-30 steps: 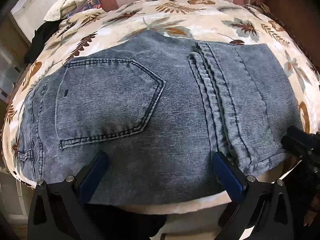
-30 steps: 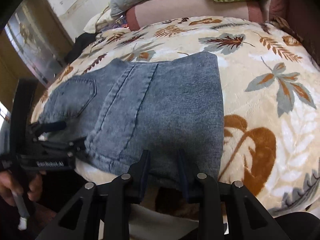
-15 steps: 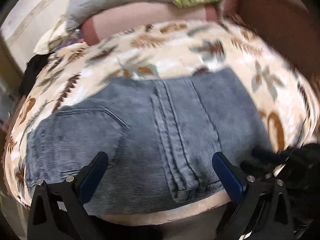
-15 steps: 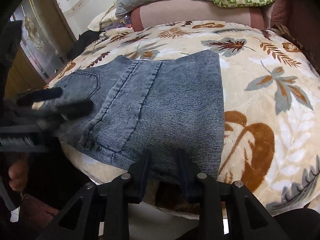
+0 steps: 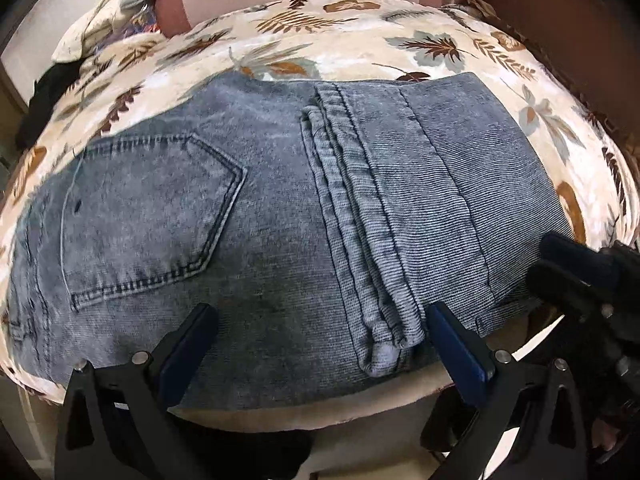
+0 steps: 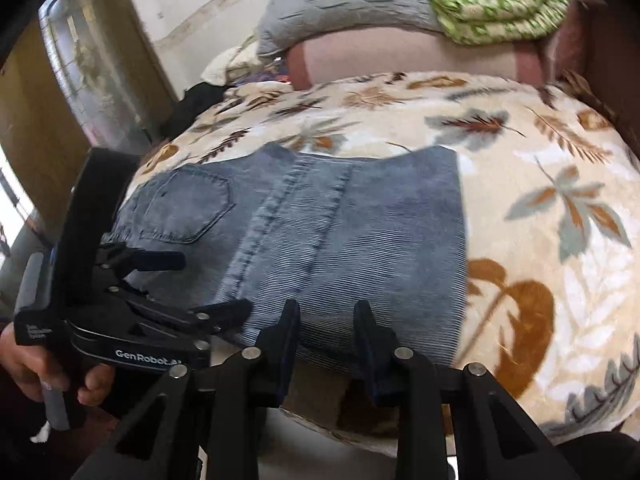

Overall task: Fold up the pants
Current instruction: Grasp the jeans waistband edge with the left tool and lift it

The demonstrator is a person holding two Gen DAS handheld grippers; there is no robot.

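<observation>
Folded grey-blue jeans (image 5: 280, 216) are lying flat on the leaf-print blanket (image 5: 360, 40), near its front edge, back pocket (image 5: 148, 216) facing up at the jeans' left end. Left gripper (image 5: 324, 344) is hovering at the jeans' near edge – fingers spread wide, holding nothing. Right gripper (image 6: 327, 344) is sitting at the jeans' near right edge – fingers partly apart, gripping nothing. A green patterned quilt (image 6: 492, 12) and grey pillow (image 6: 344, 8) are lying beyond the jeans.

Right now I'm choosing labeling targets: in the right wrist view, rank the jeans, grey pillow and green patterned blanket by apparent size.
1. jeans, largest by far, though also nearest the camera.
2. grey pillow.
3. green patterned blanket, slightly smaller; it is cut by the frame edge, so this ranking is unsure.
</observation>
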